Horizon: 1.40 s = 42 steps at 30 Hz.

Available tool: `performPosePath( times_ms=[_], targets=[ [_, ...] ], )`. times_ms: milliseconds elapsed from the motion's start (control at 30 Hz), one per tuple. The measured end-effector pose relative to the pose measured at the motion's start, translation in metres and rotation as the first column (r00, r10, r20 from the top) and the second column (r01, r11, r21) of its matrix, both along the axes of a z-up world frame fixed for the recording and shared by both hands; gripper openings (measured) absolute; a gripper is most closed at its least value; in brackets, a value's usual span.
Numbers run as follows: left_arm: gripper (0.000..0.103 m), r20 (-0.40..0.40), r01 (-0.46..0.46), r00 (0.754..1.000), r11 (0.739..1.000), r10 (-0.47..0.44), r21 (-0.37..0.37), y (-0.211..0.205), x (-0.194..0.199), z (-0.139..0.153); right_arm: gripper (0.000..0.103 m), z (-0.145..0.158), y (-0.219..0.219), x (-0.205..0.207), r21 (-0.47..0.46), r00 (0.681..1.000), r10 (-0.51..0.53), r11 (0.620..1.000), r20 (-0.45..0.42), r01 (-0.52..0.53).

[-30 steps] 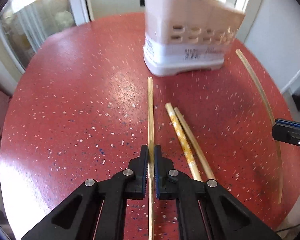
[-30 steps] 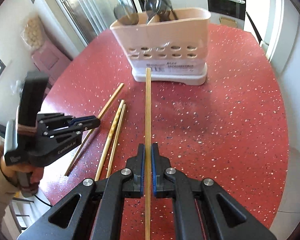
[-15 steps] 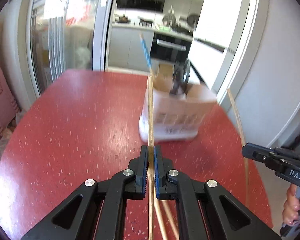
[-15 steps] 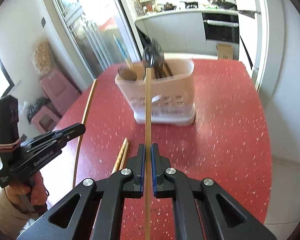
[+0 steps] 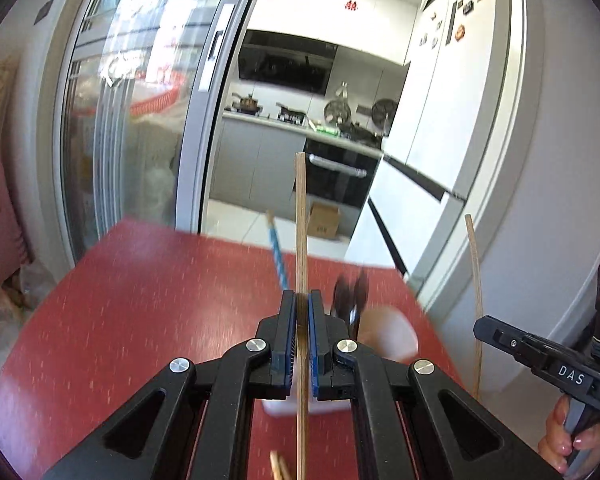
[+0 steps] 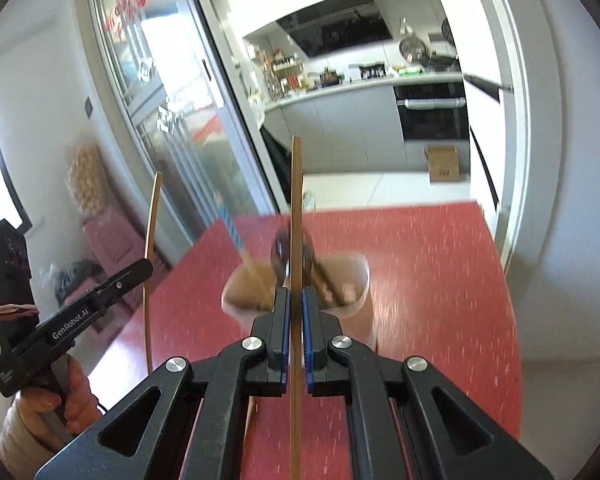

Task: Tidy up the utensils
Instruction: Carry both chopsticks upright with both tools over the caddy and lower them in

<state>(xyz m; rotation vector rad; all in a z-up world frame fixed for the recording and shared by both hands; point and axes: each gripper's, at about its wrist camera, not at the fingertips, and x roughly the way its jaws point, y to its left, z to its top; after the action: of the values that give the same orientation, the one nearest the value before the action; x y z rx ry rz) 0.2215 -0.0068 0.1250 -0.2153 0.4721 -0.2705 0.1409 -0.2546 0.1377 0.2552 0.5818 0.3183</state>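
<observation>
Left tool (image 5: 299, 312) clamped, right tool (image 6: 295, 308) clamped, both raised.

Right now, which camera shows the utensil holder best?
The right wrist view: the utensil holder shows its open top and contents, though blurred. In the left wrist view, the holder is mostly hidden behind the left claw.

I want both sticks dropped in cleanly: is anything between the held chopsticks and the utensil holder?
Nothing stands in the open air between. The pink plastic utensil holder already holds dark spoons and a blue-striped chopstick, crowding parts of its opening below the right gripper's thin wooden chopstick.
</observation>
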Motion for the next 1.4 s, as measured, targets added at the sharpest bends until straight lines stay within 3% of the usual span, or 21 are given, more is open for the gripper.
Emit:
performPosePath(
  times_ms=[333,700,933,1400],
  targets=[
    [0.035,0.116,0.014,0.993,0.999,-0.008,-0.049,-0.014,0.061,0.022,0.006,0.024,-0.002,0.068,0.028,0.984,-0.069,0.997,0.163,0.065],
    [0.035,0.133,-0.033,0.99,0.997,0.042,-0.067,-0.017,0.101,-0.021,0.006,-0.013,0.015,0.12,-0.059,0.964,-0.105,0.991,0.244,0.123],
    [0.035,0.131,-0.049,0.99,0.997,0.057,-0.063,-0.019,0.102,-0.045,0.006,-0.045,0.028,0.124,-0.142,0.959,-0.093,0.981,0.267,0.135],
    [0.035,0.124,-0.071,0.99,0.994,0.061,0.078,-0.035,0.069,-0.069,0.006,-0.075,0.044,0.089,-0.238,0.958,-0.041,0.965,0.285,0.112]
  ],
)
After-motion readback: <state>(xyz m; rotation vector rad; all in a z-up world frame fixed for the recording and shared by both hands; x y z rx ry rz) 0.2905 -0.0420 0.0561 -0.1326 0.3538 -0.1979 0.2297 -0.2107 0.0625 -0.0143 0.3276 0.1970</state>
